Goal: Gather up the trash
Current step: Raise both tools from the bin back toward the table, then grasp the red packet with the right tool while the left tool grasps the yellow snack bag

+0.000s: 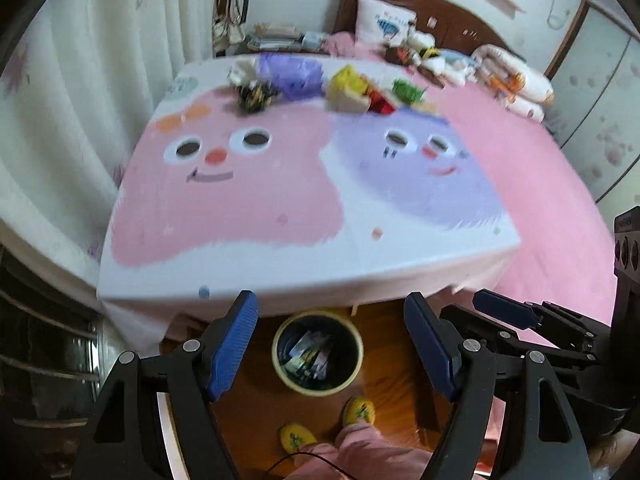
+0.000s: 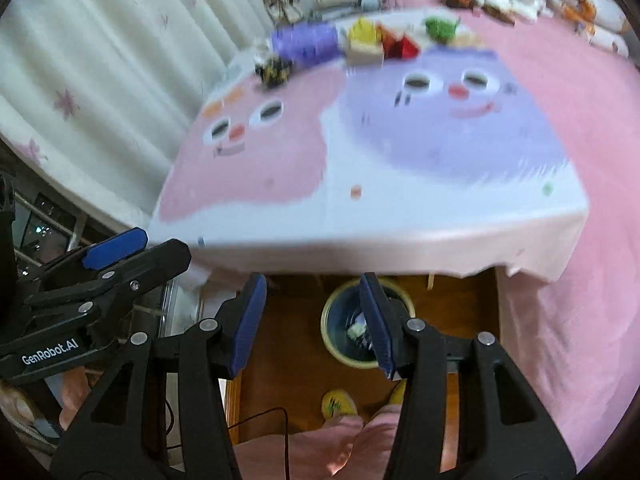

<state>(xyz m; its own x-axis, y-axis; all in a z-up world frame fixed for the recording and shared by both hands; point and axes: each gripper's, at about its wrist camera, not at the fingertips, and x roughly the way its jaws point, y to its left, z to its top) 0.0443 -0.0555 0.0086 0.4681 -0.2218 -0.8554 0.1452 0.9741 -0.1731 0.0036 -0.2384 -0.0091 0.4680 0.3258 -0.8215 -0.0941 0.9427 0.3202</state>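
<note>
Trash: we see a blurred heap of crumpled wrappers [image 1: 348, 88] in yellow, red, green and dark print, with a purple bag [image 1: 290, 72] among them, all along the far edge of the bench [image 1: 280, 240]; in the right wrist view the same wrappers [image 2: 380, 42] and purple bag [image 2: 306, 42] lie there too.

Bin: a round bin [image 1: 318, 352] with a pale yellow rim and dark inside stands on the wooden floor [image 1: 396, 344] just below the near edge of the bench; we can make out a few packets lying in it. From the right wrist the bin [image 2: 340, 320] is partly hidden behind one finger.

Left claw: our left claw [image 1: 332, 344] is released, blue pads spread wide with nothing between them, held over the bin, just off the near edge of the bench.

Right claw: our right claw [image 2: 312, 320] is released too and empty, held above the bin, beside the left one.

Bench: it wears a cloth printed with a pink face and a purple face; from the near edge to the trash the top is bare.

Edges: a white curtain [image 1: 80, 100] hangs left of the bench, and a pink bed [image 1: 540, 200] runs along its right side.

Floor: two yellow slippers [image 1: 328, 424] and pink trouser legs [image 1: 360, 452] are near the bin.
</note>
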